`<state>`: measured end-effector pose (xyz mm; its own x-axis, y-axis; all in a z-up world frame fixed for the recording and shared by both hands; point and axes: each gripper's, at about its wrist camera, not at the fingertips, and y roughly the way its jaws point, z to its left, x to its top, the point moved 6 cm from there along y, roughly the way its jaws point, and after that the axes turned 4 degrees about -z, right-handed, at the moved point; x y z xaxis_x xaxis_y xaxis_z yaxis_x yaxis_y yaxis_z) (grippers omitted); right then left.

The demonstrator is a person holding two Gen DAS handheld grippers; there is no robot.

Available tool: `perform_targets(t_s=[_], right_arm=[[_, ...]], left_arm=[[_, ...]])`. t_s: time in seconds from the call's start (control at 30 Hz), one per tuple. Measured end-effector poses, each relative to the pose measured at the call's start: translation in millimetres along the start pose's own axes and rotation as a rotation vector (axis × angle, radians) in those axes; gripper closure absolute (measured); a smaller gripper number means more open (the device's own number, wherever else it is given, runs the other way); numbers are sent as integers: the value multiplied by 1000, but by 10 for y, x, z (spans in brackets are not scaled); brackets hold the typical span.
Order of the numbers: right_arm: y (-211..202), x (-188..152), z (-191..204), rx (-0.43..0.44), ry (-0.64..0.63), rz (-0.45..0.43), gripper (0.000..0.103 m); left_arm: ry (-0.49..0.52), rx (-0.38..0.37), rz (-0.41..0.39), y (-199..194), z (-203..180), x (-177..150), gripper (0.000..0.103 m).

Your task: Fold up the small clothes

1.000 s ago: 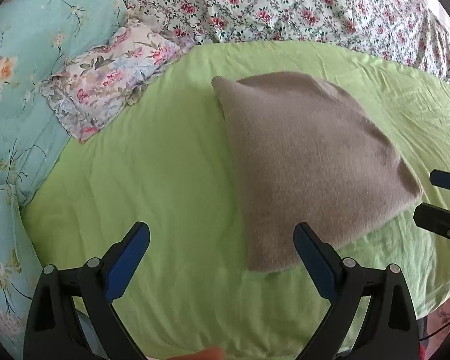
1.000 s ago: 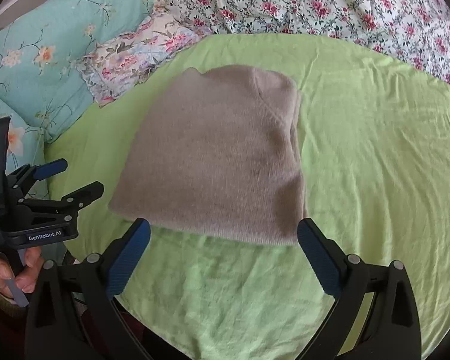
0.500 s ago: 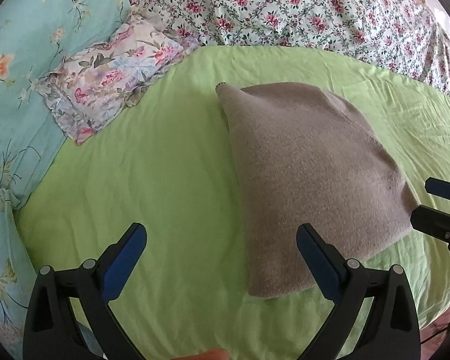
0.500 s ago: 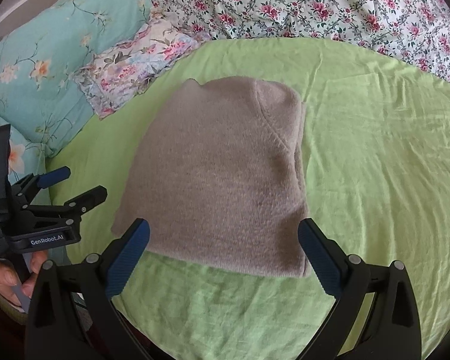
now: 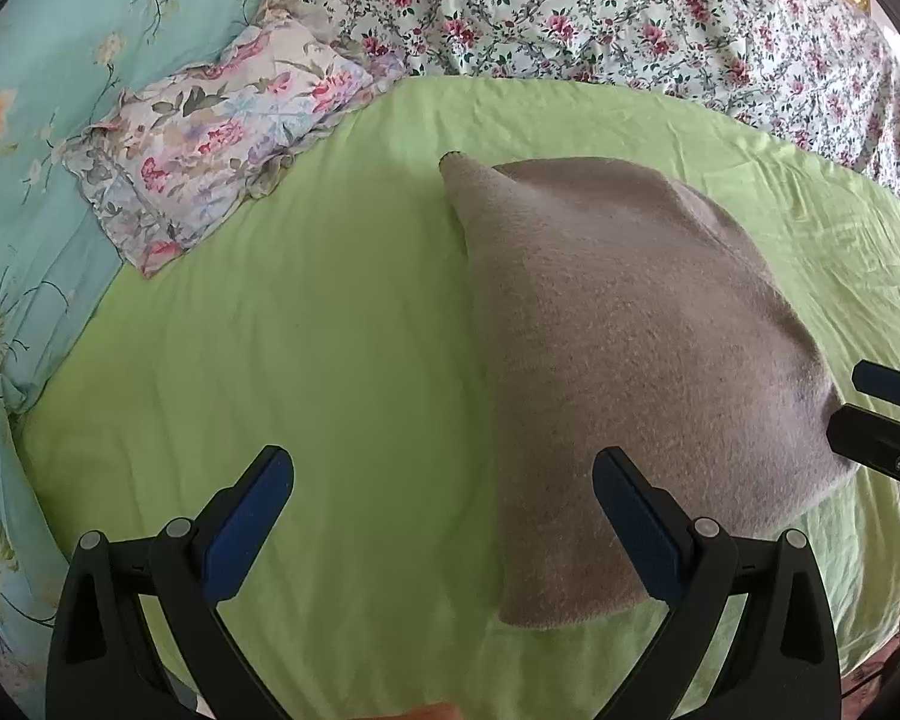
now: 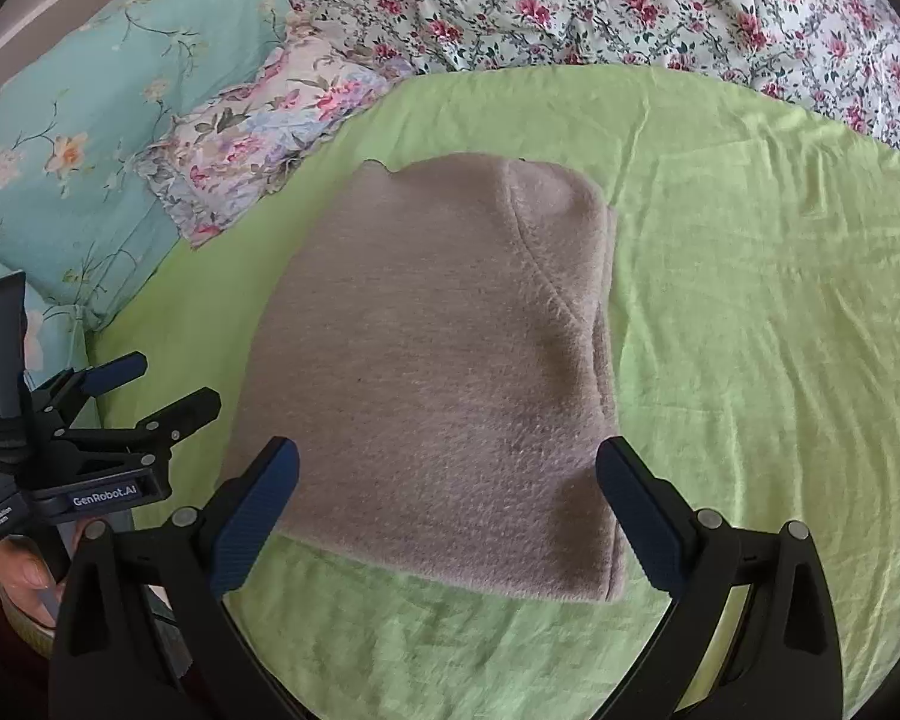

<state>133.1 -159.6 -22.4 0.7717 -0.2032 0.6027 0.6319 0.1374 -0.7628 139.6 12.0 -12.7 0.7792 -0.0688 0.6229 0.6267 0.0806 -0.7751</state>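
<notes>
A small taupe-grey fleece garment (image 6: 444, 372) lies folded flat into a rough rectangle, fuzzy side up. A curved seam runs across its far right part, and a small point of fabric sticks out at the far left corner. Its near hem runs straight, and layered edges show along the right side. It rests untouched, no fingers on it.

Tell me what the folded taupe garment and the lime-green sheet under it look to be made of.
Folded taupe garment: probably fleece or brushed knit, with a matte, fuzzy nap and soft, thick edges. Lime-green sheet: seemingly thin woven cotton or a blend, smooth and matte with fine sharp creases.
</notes>
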Motion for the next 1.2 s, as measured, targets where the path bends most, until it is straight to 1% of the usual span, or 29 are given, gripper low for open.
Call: perform_targets(t_s=[0.27,0.6,0.8,1.2], right_arm=[[25,31,-103,8,10,5,4],[79,87,-85,13,6,15,4],[93,146,-81,15,3,12,4],[90,173,-93,15,13,11,4]], left_arm=[[16,-10,2,20,-82,28,3],[33,-17,-3,32,-113,115,3],[21,-26,-4,36,-99,161,3],[31,-31,-2,51,-149,190,3]])
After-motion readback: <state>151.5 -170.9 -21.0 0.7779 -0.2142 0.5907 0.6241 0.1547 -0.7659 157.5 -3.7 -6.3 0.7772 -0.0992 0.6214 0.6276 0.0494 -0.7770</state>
